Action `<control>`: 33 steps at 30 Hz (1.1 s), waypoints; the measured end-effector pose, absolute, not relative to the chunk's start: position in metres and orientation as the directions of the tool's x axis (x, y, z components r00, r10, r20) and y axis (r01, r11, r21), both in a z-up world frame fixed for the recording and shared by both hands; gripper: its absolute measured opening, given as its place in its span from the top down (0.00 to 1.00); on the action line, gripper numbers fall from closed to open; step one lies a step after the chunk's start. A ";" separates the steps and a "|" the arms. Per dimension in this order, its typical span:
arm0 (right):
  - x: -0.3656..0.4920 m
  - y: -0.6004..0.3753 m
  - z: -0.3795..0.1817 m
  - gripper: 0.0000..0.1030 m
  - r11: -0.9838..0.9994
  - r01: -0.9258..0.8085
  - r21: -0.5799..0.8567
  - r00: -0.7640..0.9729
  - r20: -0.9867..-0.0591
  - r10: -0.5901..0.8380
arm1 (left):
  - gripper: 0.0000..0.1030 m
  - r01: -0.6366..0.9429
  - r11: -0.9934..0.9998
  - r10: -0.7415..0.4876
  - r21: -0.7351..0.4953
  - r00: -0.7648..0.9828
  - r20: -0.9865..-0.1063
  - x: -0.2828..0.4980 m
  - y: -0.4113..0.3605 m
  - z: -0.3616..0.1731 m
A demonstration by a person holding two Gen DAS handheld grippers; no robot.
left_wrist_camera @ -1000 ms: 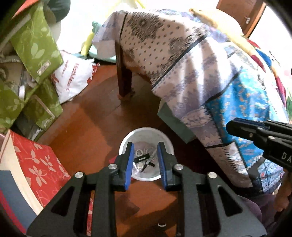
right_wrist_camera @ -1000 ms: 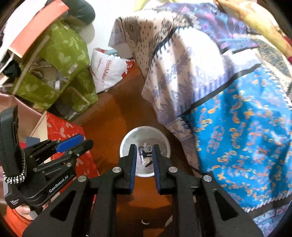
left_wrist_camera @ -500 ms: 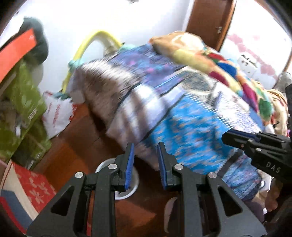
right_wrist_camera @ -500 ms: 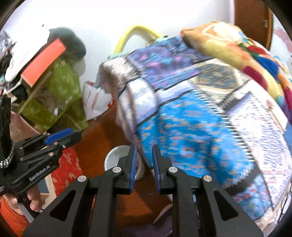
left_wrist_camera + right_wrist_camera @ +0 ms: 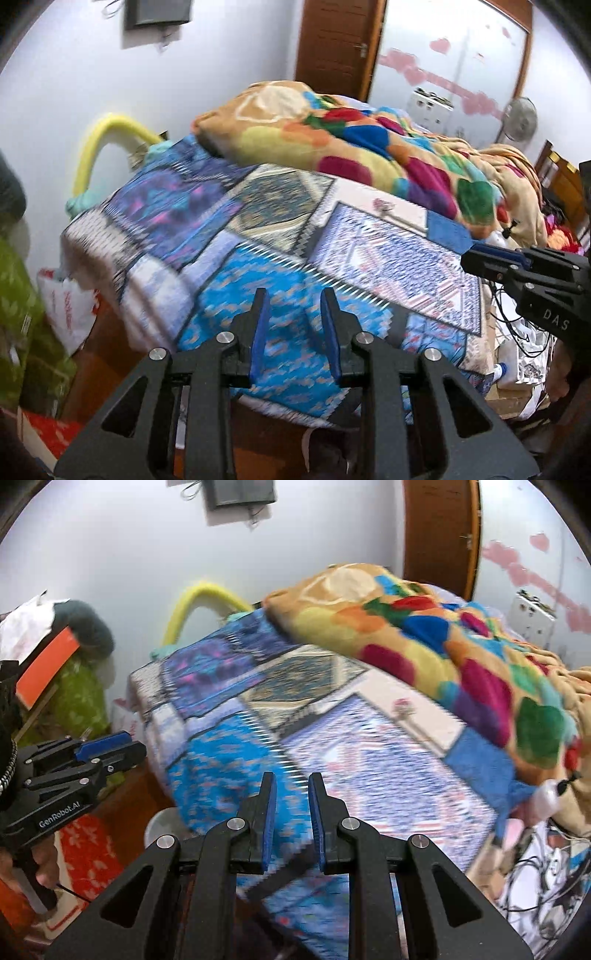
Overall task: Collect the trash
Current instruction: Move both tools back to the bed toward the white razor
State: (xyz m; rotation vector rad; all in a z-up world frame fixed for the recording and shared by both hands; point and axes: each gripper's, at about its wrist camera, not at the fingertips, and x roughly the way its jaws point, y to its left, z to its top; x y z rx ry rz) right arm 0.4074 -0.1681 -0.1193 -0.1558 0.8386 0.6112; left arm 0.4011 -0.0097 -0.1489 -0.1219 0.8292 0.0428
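Blue patchwork bedspread (image 5: 280,254) is what both wrist views are mostly filled with, pretty blurry. The left gripper (image 5: 294,334) is seen with its jaws parted a moderate gap and nothing gripped. The right gripper (image 5: 291,821) is kept narrower, also empty. A sliver of the white trash bin (image 5: 162,827) is caught at about 8 o'clock in the right view, tucked under the bed edge. A bright fleece blanket (image 5: 424,635) is piled at 1 o'clock.
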 end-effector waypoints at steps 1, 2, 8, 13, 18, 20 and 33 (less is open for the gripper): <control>0.413 -0.177 -0.118 0.76 0.826 -0.554 0.101 0.517 -0.736 0.437 | 0.66 -0.074 0.993 -0.015 -0.089 0.676 -0.736 0.408 -0.016 -0.148; 0.421 -0.186 -0.118 0.69 0.836 -0.540 0.100 0.528 -0.734 0.428 | 0.58 -0.066 0.994 -0.018 -0.085 0.677 -0.736 0.415 -0.022 -0.147; 0.457 -0.220 -0.129 0.65 0.873 -0.480 0.085 0.557 -0.739 0.378 | 0.48 -0.026 0.995 -0.051 -0.092 0.674 -0.737 0.460 -0.049 -0.152; 0.498 -0.228 -0.158 0.65 0.885 -0.460 0.079 0.530 -0.775 0.344 | 0.48 -0.005 0.995 -0.074 -0.104 0.671 -0.738 0.490 -0.060 -0.166; 0.536 -0.223 -0.189 0.65 0.880 -0.474 0.018 0.513 -0.807 0.293 | 0.48 0.008 0.994 -0.085 -0.105 0.646 -0.758 0.521 -0.063 -0.193; 0.550 -0.218 -0.200 0.65 0.867 -0.498 0.000 0.500 -0.817 0.287 | 0.48 0.013 0.995 -0.086 -0.101 0.630 -0.771 0.531 -0.064 -0.206; 0.611 -0.200 -0.249 0.73 0.817 -0.573 -0.070 0.461 -0.852 0.250 | 0.48 0.011 0.993 -0.101 -0.116 0.573 -0.813 0.573 -0.066 -0.258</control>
